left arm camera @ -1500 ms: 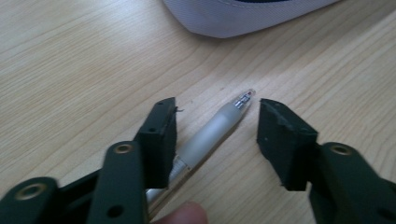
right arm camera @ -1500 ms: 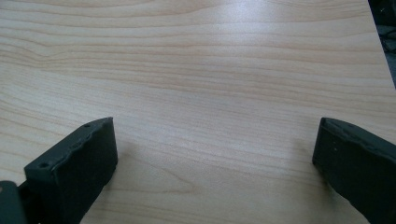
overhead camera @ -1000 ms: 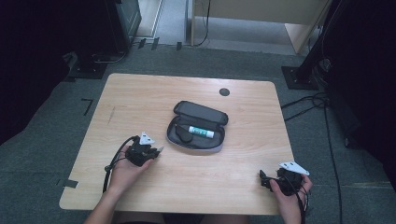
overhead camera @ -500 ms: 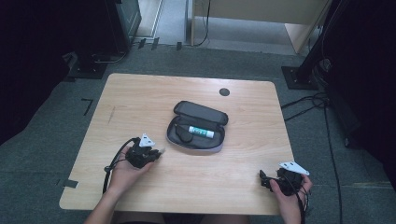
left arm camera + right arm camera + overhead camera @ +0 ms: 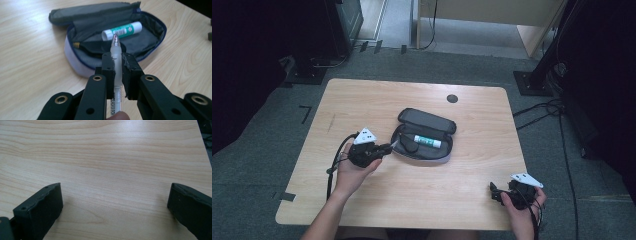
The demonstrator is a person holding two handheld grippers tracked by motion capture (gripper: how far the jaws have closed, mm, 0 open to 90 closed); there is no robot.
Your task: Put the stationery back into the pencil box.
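On table (image 5: pixel 362 100) | one open case (image 5: pixel 424 137), one glue stick (image 5: pixel 121 30) | left hand-held gripper (image 5: pixel 117 62) clamps one pen (image 5: pixel 116 53) | right hand-held gripper (image 5: pixel 115 195) apart

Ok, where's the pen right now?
The pen is clamped in the left gripper, tip pointing at the open pencil case near the glue stick, left of the table's middle.

Black gripper (image 5: pixel 117 65) jaws, brass-ringed screw holes

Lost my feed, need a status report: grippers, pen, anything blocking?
Left gripper shut on frosted pen, tip toward open pencil case. Right gripper open, empty. Glue stick inside; path clear.
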